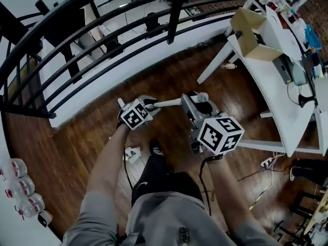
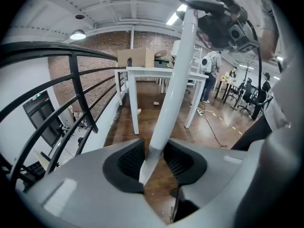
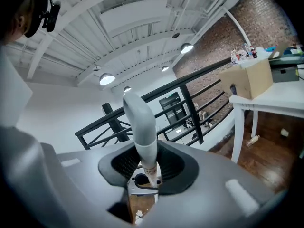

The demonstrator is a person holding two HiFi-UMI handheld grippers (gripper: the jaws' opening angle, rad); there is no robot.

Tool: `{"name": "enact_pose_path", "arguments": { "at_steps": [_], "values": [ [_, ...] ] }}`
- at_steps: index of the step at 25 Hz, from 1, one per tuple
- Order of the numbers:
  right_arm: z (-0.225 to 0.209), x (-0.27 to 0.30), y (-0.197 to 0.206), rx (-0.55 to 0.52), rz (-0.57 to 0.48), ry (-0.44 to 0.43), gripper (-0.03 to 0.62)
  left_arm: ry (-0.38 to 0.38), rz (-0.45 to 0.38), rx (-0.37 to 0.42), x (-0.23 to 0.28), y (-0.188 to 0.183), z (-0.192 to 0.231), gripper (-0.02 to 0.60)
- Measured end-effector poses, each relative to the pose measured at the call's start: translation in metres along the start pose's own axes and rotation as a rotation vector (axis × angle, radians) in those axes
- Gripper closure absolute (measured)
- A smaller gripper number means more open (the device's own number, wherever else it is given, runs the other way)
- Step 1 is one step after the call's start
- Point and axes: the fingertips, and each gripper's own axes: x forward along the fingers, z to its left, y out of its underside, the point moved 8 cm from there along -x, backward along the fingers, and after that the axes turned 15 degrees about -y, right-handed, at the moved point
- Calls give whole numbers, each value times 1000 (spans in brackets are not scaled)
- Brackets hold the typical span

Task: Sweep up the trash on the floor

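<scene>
A long white handle (image 1: 168, 103) runs from my left gripper (image 1: 148, 105) across to my right gripper (image 1: 193, 105). In the left gripper view its tapered end (image 2: 173, 94) sits between the pads, and the left gripper (image 2: 153, 163) is shut on it. My right gripper (image 3: 147, 167) is shut on a grey-white handle (image 3: 142, 127) with a bent, rounded top and a label band; whether it is the same tool I cannot tell. A crumpled white and yellow scrap (image 1: 132, 154) lies on the wooden floor by the person's shoe. Another scrap (image 1: 229, 65) lies beside a table leg.
A black railing (image 1: 77, 40) curves along the floor's edge at the left and back. At the right stands a white table (image 1: 277, 101) with a cardboard box (image 1: 251, 32) on it. Cables and a power strip (image 1: 266, 162) lie under it. Plastic bottles (image 1: 18, 188) sit at the lower left.
</scene>
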Motion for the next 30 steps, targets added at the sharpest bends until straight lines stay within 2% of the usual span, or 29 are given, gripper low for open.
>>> {"name": "enact_pose_path", "arguments": {
  "at_steps": [5,11,14,16,19,22,26,30],
  "values": [
    [-23,44,-55,-42,4,-6,496,-18,-45,-41,21,-34,59,457],
    [-60,93,-83,-114,95,-36,496,-62,-85,-126,65,-41,103,454],
    [-87,115,-86,-154,154,-76,496,-112,-85,-185,92,-39,116,454],
    [-100,131,-88,-199,199,-115,496,-161,-97,-251,108,-37,122,453],
    [-113,158,-85,-262,275,-202,496,-238,-106,-354,127,-22,128,453],
    [-118,174,-79,-316,299,-281,496,-313,-119,-425,135,-8,135,449],
    [-106,182,-62,-330,365,-381,495,-424,-84,-501,115,14,131,446],
    [-65,190,-42,-338,418,-469,493,-470,-50,-573,76,44,110,446]
  ]
}}
